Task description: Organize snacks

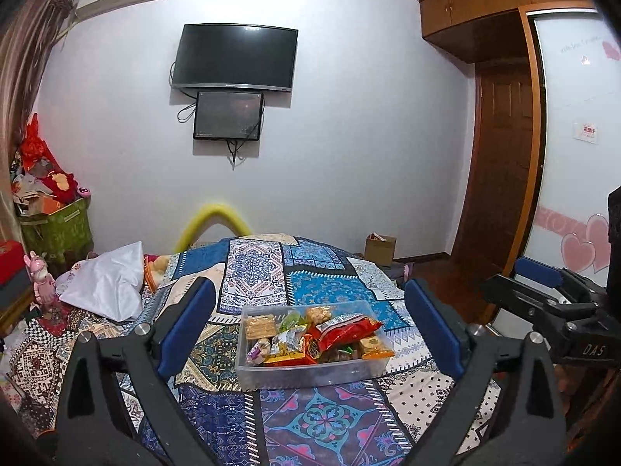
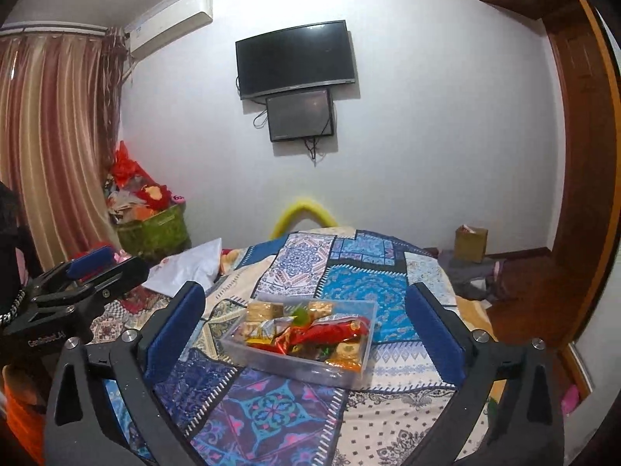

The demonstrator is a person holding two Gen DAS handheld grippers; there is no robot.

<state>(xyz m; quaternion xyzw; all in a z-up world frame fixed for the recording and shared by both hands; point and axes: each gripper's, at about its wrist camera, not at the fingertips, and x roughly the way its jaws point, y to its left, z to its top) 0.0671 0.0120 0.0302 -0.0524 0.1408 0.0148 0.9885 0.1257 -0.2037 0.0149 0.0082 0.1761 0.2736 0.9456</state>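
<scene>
A clear plastic box (image 1: pixel 310 373) full of snack packets sits on the patterned bedspread (image 1: pixel 322 423); it also shows in the right wrist view (image 2: pixel 295 369). A red packet (image 1: pixel 347 330) lies on top, seen also in the right wrist view (image 2: pixel 333 330). Cracker packs (image 1: pixel 259 325) lie at its back left. My left gripper (image 1: pixel 310 326) is open and empty, held above the bed with the box between its blue pads. My right gripper (image 2: pixel 306 326) is open and empty, likewise framing the box; it shows at the right edge of the left wrist view (image 1: pixel 543 291).
A white pillow (image 1: pixel 108 283) lies at the bed's left. A green basket of clutter (image 1: pixel 58 225) and a pink figurine (image 1: pixel 40 283) stand left. A cardboard box (image 1: pixel 380 248) sits on the floor by the wooden wardrobe (image 1: pixel 500 155). A TV (image 1: pixel 235 58) hangs on the far wall.
</scene>
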